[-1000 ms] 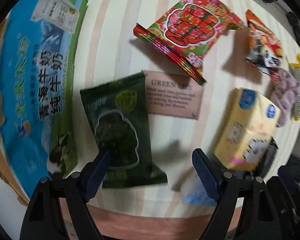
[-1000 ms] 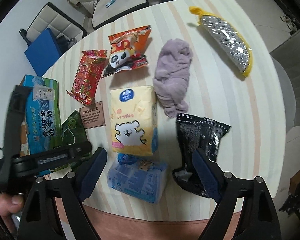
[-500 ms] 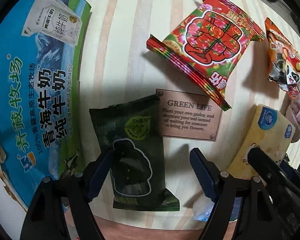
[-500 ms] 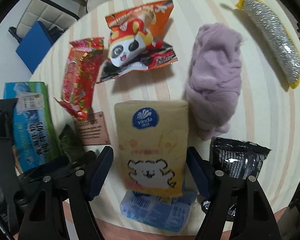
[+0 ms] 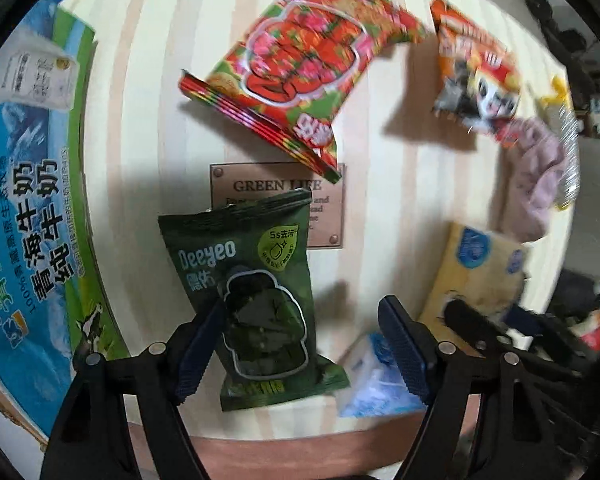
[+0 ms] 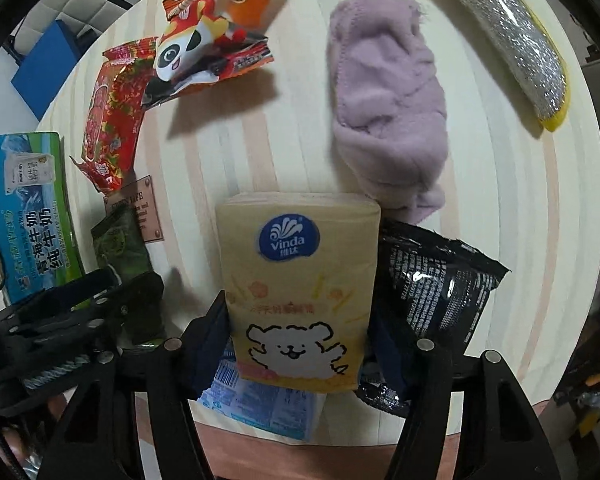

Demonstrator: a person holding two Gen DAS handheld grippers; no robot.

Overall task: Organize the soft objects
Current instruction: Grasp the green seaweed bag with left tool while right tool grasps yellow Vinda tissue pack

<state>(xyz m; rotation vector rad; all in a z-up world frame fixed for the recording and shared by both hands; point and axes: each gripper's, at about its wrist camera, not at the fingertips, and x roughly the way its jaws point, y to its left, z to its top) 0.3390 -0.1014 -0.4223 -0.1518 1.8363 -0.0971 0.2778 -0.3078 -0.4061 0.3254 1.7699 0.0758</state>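
Note:
My left gripper (image 5: 300,344) is open over the near table edge, and the dark green wipes pack (image 5: 256,292) lies partly between its fingers, against the left one. My right gripper (image 6: 296,340) has its fingers on both sides of the yellow Vinda tissue pack (image 6: 300,292), which is tilted up off a blue tissue pack (image 6: 260,404). A purple cloth (image 6: 388,112), a black pouch (image 6: 436,292), a silver and yellow scrubber (image 6: 508,40), a panda snack bag (image 6: 216,36) and a red snack bag (image 5: 300,68) lie around.
A blue and green milk carton box (image 5: 32,208) stands at the table's left edge. A brown "GREEN LIFE" plaque (image 5: 276,188) is fixed on the round striped table (image 6: 260,160). A blue chair (image 6: 44,68) stands beyond the far edge.
My right gripper moved forward and closed on the yellow tissue pack, tilting it up. My left gripper shifted right, so the green pack now sits between its fingers.

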